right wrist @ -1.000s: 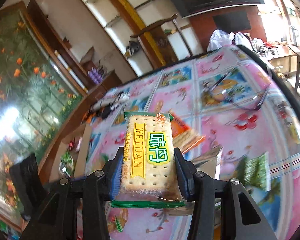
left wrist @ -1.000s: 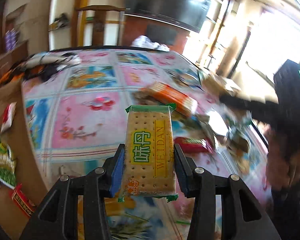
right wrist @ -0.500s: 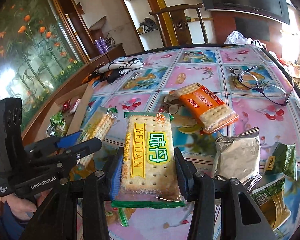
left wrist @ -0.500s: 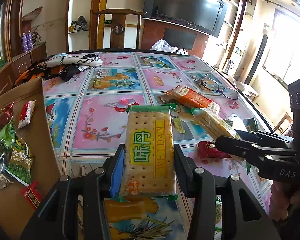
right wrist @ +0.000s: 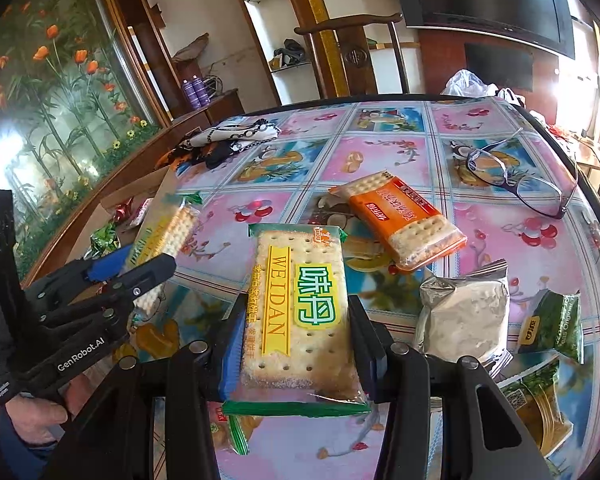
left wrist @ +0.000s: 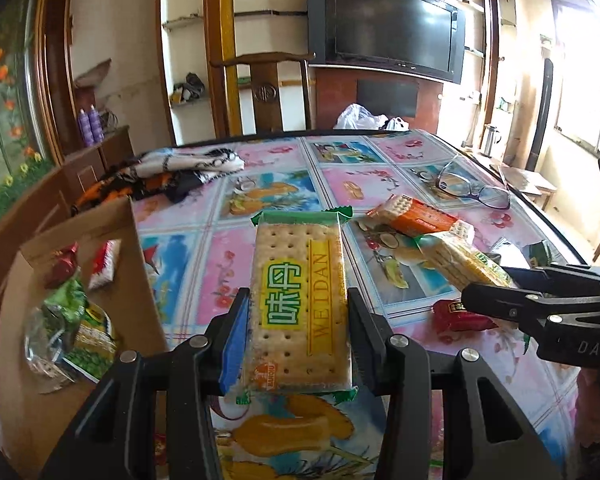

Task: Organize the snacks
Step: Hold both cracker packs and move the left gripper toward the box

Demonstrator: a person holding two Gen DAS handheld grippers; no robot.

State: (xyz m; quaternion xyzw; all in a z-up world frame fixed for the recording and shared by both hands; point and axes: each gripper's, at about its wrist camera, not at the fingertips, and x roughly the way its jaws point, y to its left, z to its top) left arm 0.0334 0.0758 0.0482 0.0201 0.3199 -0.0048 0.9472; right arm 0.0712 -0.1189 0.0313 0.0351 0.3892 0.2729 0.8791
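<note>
Both hands have swung round from a blurred sweep to a steady aim over the surface [left wrist: 284,168], each with a cracker pack.

Left wrist view: the left gripper [left wrist: 298,332] has its fingers closed on a green Weidan pack [left wrist: 300,304], held above the near edge. At left, the cardboard box [left wrist: 136,280] already holds pea bags [left wrist: 88,340] and small red sweets. At right, the right gripper [left wrist: 500,284] carries its own pack.

Right wrist view: the right gripper's fingers clamp a second Weidan pack [right wrist: 304,312]. Yet to be sorted on the surface: an orange pack [right wrist: 400,216], a silver pouch [right wrist: 464,312] and a green bag [right wrist: 552,324]. By this showing, the job looks roughly half done.
</note>
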